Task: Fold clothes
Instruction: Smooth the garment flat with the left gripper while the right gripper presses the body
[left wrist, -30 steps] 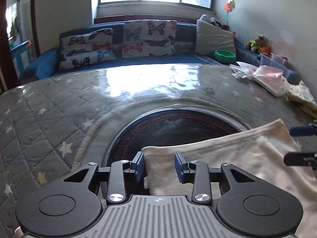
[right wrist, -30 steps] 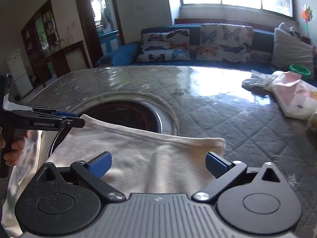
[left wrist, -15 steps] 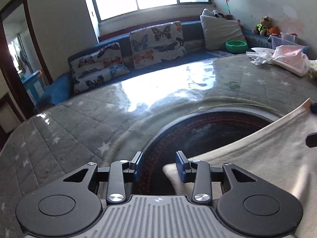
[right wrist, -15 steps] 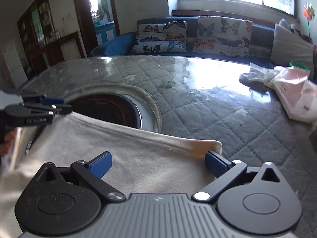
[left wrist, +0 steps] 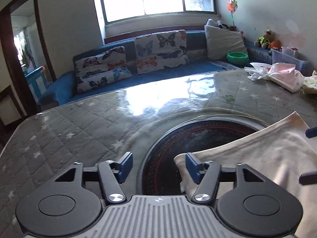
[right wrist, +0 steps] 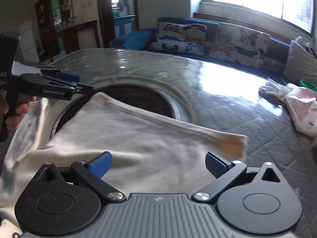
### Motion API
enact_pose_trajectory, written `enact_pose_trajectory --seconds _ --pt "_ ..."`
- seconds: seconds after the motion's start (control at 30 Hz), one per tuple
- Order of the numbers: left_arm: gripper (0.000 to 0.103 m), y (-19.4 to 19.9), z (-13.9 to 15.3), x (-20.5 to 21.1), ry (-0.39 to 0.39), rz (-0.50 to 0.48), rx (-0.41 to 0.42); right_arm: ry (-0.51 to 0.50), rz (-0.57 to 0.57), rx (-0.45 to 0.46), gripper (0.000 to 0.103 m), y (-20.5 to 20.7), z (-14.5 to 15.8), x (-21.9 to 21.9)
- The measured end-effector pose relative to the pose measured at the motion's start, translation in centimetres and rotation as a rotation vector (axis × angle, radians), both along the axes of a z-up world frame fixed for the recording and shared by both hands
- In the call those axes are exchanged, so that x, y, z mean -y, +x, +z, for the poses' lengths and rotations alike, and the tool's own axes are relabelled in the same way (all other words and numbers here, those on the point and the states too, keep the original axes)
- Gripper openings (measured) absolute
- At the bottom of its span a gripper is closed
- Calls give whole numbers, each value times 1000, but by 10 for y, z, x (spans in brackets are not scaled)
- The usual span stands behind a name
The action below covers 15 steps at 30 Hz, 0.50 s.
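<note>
Letting go, my left claw (left wrist: 157, 166) has just spread its jaws off the cream garment (right wrist: 138, 138); my right claw (right wrist: 157, 164) gapes empty. It lies flat on the tabletop (left wrist: 79, 123), 1 fold laid, more left.

your cream garment (right wrist: 138, 138) lies on a grey quilted desk (left wrist: 79, 130) cover dotted with pale stars. both claws carry blue pads (right wrist: 99, 164) on black arms. behind, a blue sofa (left wrist: 178, 73) holds butterfly-print cushions (left wrist: 160, 49), with a green bowl (left wrist: 237, 56) nearby.
</note>
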<state>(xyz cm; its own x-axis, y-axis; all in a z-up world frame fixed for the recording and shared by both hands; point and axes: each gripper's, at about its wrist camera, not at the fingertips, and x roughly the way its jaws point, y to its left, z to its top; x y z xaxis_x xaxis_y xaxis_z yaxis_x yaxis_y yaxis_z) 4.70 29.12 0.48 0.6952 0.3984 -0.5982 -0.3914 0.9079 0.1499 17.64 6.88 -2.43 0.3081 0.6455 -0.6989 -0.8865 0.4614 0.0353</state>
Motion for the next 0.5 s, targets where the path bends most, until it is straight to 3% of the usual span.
enact_pose_trajectory --seconds 0.33,0.5 --pt "76 -86 4 -38 64 225 -17 -34 266 66 101 -95 -5 -31" --pt "78 -121 -4 -52 39 281 -30 -55 378 56 101 -131 -5 -23"
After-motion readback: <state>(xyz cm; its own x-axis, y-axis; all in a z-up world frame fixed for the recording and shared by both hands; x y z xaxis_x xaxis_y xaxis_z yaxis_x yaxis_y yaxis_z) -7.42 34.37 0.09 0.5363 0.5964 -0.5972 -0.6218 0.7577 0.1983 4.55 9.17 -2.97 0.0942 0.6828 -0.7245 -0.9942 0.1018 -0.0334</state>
